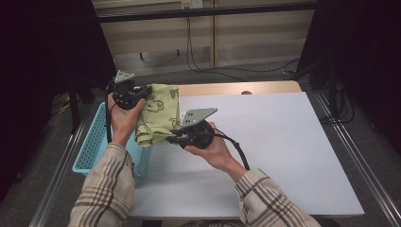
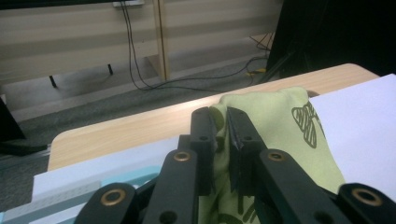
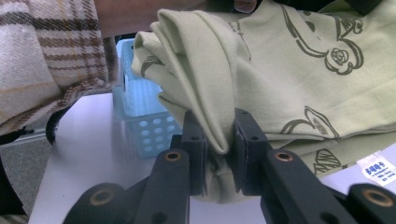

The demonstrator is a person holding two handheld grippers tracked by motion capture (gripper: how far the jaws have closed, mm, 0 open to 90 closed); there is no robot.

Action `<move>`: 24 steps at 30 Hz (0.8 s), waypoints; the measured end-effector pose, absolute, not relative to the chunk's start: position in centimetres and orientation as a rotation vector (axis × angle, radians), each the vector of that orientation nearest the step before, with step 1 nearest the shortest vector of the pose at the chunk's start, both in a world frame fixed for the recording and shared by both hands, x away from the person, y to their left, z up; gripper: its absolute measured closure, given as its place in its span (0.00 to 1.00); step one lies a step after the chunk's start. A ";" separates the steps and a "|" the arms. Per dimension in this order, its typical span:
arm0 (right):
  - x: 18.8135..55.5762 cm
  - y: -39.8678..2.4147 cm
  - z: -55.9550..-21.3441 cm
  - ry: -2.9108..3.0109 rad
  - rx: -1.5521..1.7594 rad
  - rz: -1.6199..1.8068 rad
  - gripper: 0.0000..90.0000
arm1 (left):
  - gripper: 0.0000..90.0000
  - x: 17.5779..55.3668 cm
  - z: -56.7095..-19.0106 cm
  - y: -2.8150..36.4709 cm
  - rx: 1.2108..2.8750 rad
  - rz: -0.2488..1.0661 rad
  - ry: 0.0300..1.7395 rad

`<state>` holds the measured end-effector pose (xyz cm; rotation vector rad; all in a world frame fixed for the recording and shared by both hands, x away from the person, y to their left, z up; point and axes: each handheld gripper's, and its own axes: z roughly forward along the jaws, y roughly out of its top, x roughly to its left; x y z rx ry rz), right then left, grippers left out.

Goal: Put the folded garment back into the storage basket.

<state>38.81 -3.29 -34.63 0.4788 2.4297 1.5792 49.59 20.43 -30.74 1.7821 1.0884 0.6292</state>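
High view shows a folded green cloth (image 1: 158, 113) with dark printed drawings, held up at the left edge of the white table (image 1: 274, 142), just above and beside a light blue basket (image 1: 94, 142). It looks light and limp, several soft layers that will sag and slide apart unless pinched through the whole stack, so the thick folded edges are the sensible places to grip.

That is where both tools bite. The left hand-held gripper (image 2: 222, 140) is clamped on the far top corner of the cloth, its jaws closed with fabric squeezed between them. The right hand-held gripper (image 3: 219, 140) is closed on a bunched fold at the near lower edge, layers bulging out above the jaws.

Both forearms, in plaid sleeves, come in from below. The left hand (image 1: 124, 116) is raised over the basket; the right hand (image 1: 210, 149) lies lower, over the table, turned toward the left.
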 end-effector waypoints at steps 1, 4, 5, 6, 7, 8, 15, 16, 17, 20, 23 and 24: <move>38.9 -3.1 -34.6 2.431 0.478 1.580 0.85 | 0.91 49.6 -30.8 20.6 1.782 0.632 1.090; 38.9 -2.6 -34.5 2.435 0.471 1.572 0.85 | 0.91 49.5 -30.6 21.4 1.776 0.626 1.096; 38.9 -2.3 -34.4 2.437 0.461 1.573 0.85 | 0.91 49.5 -30.6 21.5 1.774 0.631 1.094; 38.9 -2.2 -34.3 2.438 0.454 1.576 0.85 | 0.91 49.4 -30.6 21.7 1.768 0.631 1.096; 38.9 -2.0 -34.3 2.443 0.450 1.572 0.85 | 0.91 49.3 -30.5 21.9 1.767 0.636 1.099; 38.9 -1.8 -34.2 2.441 0.447 1.576 0.85 | 0.91 49.3 -30.5 22.2 1.773 0.636 1.098; 39.1 -0.4 -33.9 2.449 0.418 1.590 0.85 | 0.91 49.1 -30.4 23.9 1.749 0.640 1.120; 39.1 -0.2 -33.9 2.451 0.418 1.592 0.86 | 0.91 49.1 -30.5 24.1 1.749 0.645 1.124; 39.2 0.1 -33.9 2.452 0.412 1.592 0.86 | 0.91 49.1 -30.5 24.4 1.746 0.644 1.129; 39.4 1.0 -33.7 2.458 0.398 1.593 0.86 | 0.91 49.1 -30.6 25.3 1.767 0.659 1.139; 39.5 1.8 -33.7 2.465 0.386 1.590 0.86 | 0.91 49.1 -30.7 26.1 1.765 0.664 1.148; 39.5 2.0 -33.7 2.468 0.392 1.594 0.86 | 0.91 49.1 -30.6 26.3 1.770 0.668 1.155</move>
